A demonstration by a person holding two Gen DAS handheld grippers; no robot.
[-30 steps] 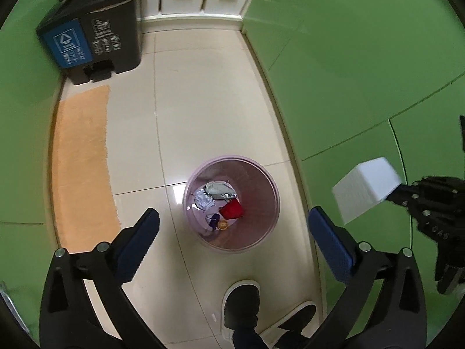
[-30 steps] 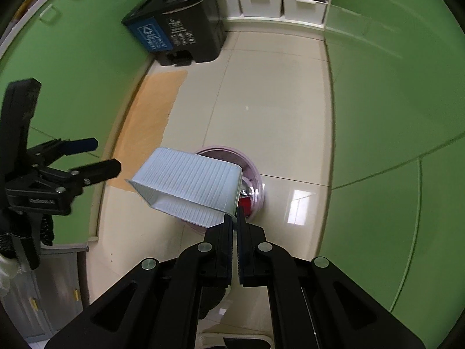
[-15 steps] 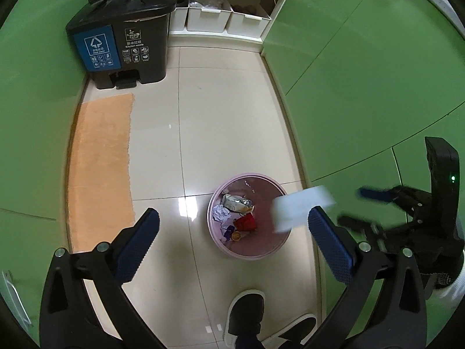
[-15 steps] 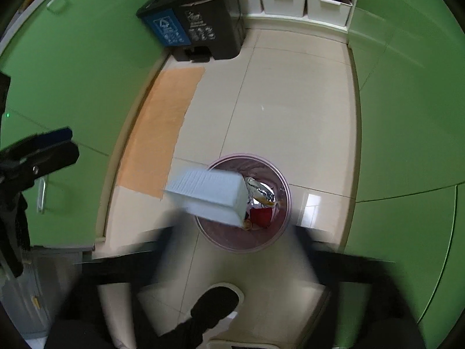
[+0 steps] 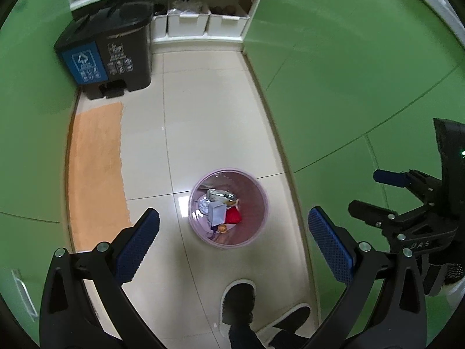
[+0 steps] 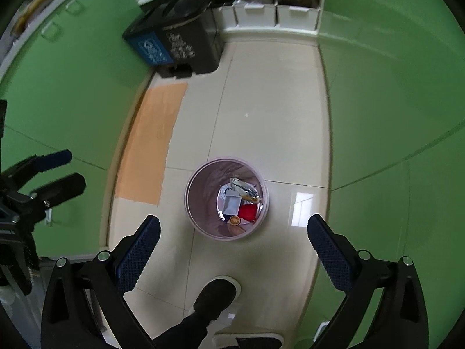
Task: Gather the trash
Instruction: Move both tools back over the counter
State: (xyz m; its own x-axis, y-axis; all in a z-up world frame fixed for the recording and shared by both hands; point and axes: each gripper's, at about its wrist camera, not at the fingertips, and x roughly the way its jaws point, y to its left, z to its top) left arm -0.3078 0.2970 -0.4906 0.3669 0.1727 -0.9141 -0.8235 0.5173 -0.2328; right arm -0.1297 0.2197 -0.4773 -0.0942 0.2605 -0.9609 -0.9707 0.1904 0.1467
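Change: white carton [image 6: 232,205], clamped in right gripper [image 6: 233,234] a second ago, is now lying inside pink wastebasket [image 6: 191,186] | Fingers: both grippers are hanging spread apart, empty; left gripper [image 5: 232,234] likewise | Basket: is also holding foil wrapper [image 6: 243,189], red cup [image 6: 248,212], crumpled paper [image 5: 204,205].

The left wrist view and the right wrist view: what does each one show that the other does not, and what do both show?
Only the left wrist view shows the right tool from the side, open, at the right edge. Only the right wrist view shows the left tool from the side, open, at the left edge. Both show the pink bin on the floor with the white box inside, the orange mat and the black sorting bin.
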